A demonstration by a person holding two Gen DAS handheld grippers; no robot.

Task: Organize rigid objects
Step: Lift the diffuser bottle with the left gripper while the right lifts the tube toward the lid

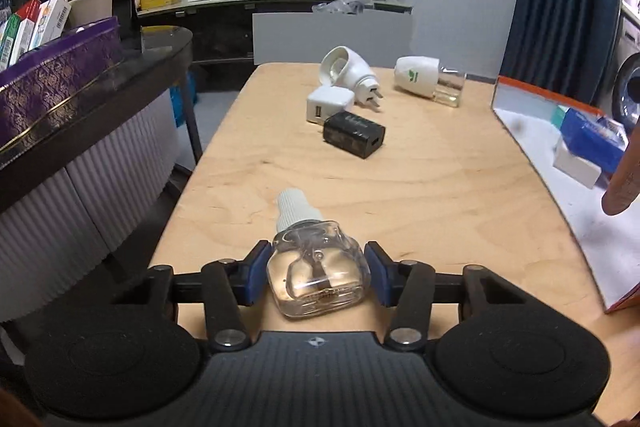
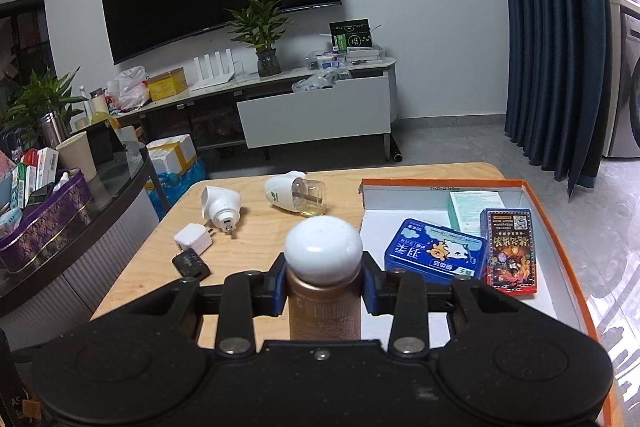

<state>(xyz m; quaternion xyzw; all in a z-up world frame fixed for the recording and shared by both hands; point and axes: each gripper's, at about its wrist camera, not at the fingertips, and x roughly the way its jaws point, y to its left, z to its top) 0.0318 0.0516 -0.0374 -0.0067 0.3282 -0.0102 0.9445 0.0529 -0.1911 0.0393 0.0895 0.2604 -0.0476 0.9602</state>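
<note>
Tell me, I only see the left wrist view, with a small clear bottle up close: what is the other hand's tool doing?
Observer: The right gripper is shut on a brown bottle with a white cap.
Operator: And that orange box on my right? I only make out something blue and something white.
Observer: Next to the blue tin in the box lies a dark card pack, which your view doesn't show.
</note>
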